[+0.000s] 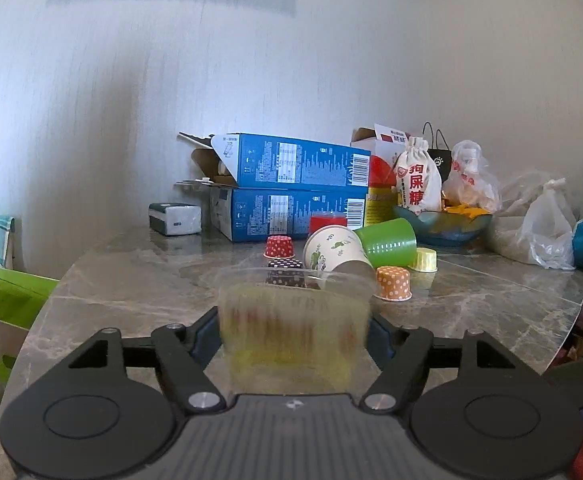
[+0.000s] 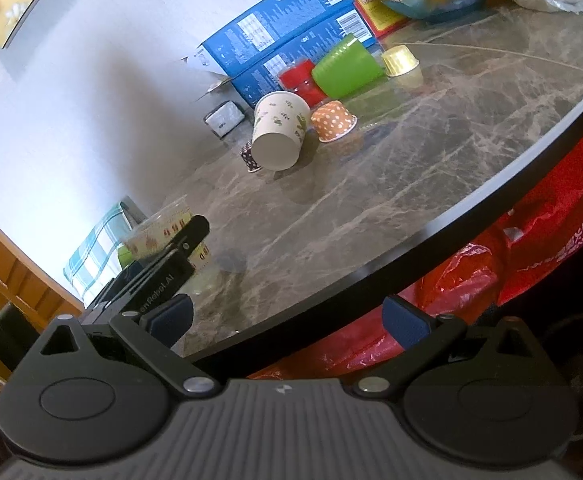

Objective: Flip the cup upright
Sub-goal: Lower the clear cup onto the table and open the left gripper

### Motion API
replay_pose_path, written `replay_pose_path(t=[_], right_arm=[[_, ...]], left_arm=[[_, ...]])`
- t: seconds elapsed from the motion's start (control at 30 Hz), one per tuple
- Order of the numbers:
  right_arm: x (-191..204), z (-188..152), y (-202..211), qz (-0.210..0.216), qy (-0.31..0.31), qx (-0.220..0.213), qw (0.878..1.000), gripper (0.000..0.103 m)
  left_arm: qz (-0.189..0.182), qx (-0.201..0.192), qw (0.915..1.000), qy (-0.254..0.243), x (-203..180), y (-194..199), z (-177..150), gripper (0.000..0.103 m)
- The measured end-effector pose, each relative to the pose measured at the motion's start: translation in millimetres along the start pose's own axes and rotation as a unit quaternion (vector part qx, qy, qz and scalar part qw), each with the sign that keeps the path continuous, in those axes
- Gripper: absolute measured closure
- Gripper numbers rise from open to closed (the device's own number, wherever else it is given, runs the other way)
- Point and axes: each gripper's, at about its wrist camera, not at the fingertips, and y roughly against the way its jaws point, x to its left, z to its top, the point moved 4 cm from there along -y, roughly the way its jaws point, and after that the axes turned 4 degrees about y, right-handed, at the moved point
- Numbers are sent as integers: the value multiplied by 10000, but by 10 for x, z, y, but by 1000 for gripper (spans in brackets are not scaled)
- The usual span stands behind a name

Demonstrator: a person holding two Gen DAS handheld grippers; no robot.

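On my left feed the clear plastic cup (image 1: 294, 322) is smeared by blur, its print unreadable and its base hidden behind the left gripper (image 1: 294, 332), whose jaws are clamped on its sides, rim up, above the marble table (image 1: 471, 312). My right gripper (image 2: 287, 320) hangs tilted off the table's near edge, jaws spread wide on nothing. From there, the left gripper and a paper cup (image 2: 277, 136) lying on its side block the cup and a dark dotted liner (image 2: 249, 156).

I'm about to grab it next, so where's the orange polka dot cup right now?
The orange polka-dot cup sits rim-down on the marble table, right of the tipped paper cup in the left wrist view, with the green cup behind it.
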Motion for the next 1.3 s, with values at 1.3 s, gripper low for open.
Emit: replay_pose_path(t=[1.3], right_arm=[[1341, -203, 445, -1017, 1996, -738, 9718, 1]], left_arm=[[-617, 1116, 9918, -47, 769, 1353, 787, 3]])
